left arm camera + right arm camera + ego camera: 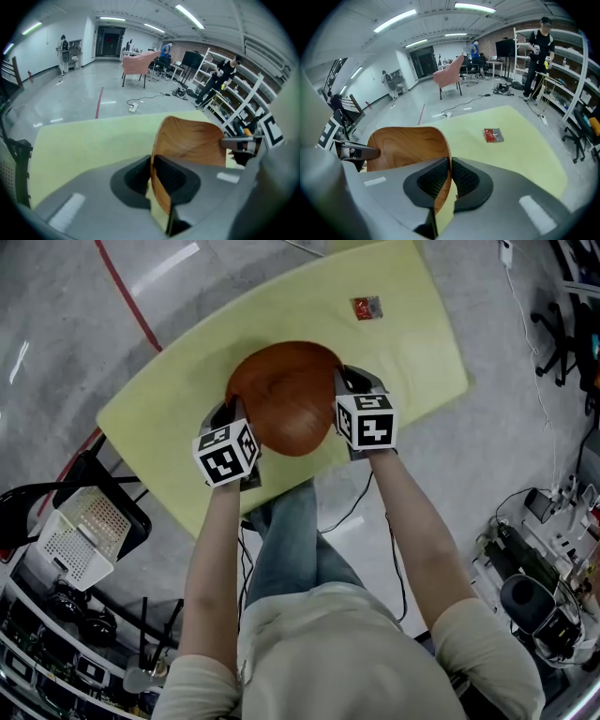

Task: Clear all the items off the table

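**Both tongs clamped on the bowl, lift comes next**

Both tools are clenched on the same thing. The left gripper (152, 171) and the right gripper (450, 178) each pinch the thin rim of the wooden bowl (286, 395) on opposite sides, pads tight on the wood. The bowl is over the near half of the yellow-green table (169, 418), but I cannot tell whether it has cleared the top.

The grip looks made, so carrying off seems to be the step in hand. That calls for raising both hands evenly so the rim neither slips nor twists.

A red packet (367, 307) lies well apart on the far side, yet to be cleared. A black chair (80, 526) beside the table's left corner and the floor cables (361, 498) near the person's legs could hinder stepping away.
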### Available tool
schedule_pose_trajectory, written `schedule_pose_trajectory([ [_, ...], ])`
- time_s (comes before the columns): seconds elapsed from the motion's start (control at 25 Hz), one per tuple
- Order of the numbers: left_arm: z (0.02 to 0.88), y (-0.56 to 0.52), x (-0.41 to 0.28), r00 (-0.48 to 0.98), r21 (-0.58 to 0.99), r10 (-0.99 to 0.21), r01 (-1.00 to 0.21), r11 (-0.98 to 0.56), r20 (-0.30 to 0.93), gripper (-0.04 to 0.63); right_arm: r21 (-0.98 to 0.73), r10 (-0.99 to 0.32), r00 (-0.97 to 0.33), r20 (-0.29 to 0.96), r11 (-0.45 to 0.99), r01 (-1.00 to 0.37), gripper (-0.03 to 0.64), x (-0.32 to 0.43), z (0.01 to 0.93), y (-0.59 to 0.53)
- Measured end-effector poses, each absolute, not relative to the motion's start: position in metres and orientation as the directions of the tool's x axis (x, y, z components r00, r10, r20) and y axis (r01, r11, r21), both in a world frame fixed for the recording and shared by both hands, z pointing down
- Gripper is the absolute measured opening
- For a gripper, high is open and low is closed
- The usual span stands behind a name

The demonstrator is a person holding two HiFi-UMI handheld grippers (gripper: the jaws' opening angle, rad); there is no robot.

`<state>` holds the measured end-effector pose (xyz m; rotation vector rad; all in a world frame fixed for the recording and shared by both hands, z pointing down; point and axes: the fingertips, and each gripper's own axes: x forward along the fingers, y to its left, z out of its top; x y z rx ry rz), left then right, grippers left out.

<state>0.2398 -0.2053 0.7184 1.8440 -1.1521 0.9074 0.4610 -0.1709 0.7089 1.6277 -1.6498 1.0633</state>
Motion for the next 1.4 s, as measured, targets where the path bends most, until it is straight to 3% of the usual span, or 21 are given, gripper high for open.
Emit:
schedule_pose_trajectory([
  [0.76, 0.639, -0.151, 0.227, 0.406, 0.285, -0.401, -0.901, -0.328, 0.821, 0.034, -0.109, -0.591, -0.042, 0.806, -0.078, -0.991, 0.025, 0.446, 0.622, -0.108],
  [1.4, 0.581, -0.1, 0.205, 0.465, 0.305, -0.396, -0.863, -0.403, 0.792, 0.037, -0.099, -0.63, 0.034, 0.776, -0.174, -0.98, 0.022, 0.418, 0.559, -0.031],
])
